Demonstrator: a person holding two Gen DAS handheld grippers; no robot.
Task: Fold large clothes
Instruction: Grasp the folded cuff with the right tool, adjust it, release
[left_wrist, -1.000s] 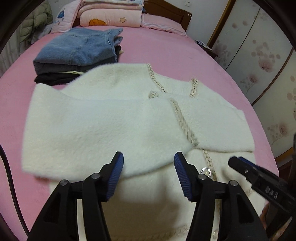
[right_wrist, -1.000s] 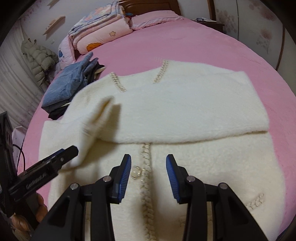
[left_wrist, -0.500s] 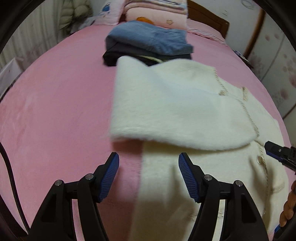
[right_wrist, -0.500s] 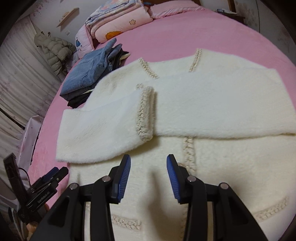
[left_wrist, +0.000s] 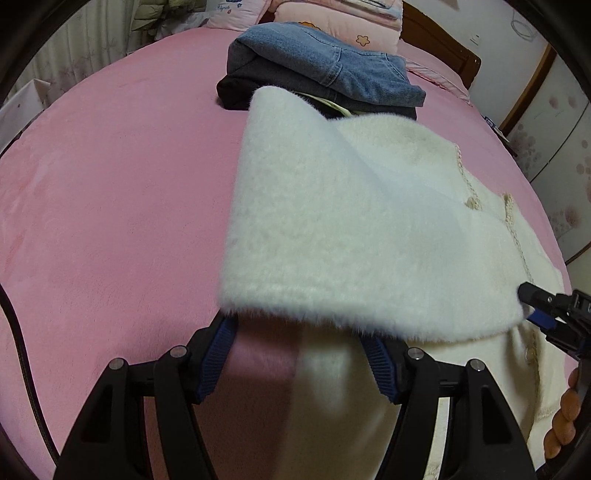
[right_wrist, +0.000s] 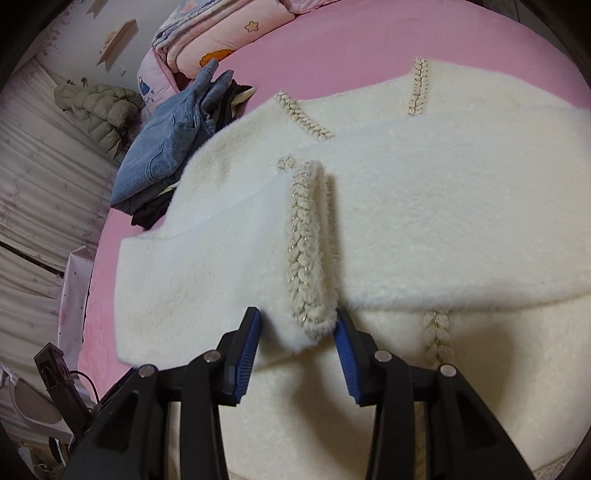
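A fluffy cream cardigan (left_wrist: 351, 221) with braided trim lies front-up on the pink bed (left_wrist: 110, 184), both sleeves folded across its chest. My left gripper (left_wrist: 299, 350) stands open at the cardigan's left side. The bend of the left sleeve (left_wrist: 295, 288) overhangs its fingertips, and nothing is pinched. In the right wrist view the same cardigan (right_wrist: 461, 221) fills the middle. My right gripper (right_wrist: 297, 339) is open low over it, and the corner of the left sleeve's braided cuff (right_wrist: 306, 258) sits between its blue pads without being squeezed. The right gripper (left_wrist: 543, 314) also shows at the left wrist view's right edge.
A stack of folded jeans and dark clothes (left_wrist: 325, 70) sits just beyond the cardigan's shoulder; the stack (right_wrist: 166, 147) also shows in the right view. Folded quilts (right_wrist: 221, 33) lie at the headboard, a puffy jacket (right_wrist: 99, 107) beside the bed. Wardrobe doors (left_wrist: 554, 147) stand to the right.
The left sleeve settled flat across the chest. My left gripper swung left and down to the sleeve's bend, with its jaws a little wider. My right gripper dropped closer, to the cuff.
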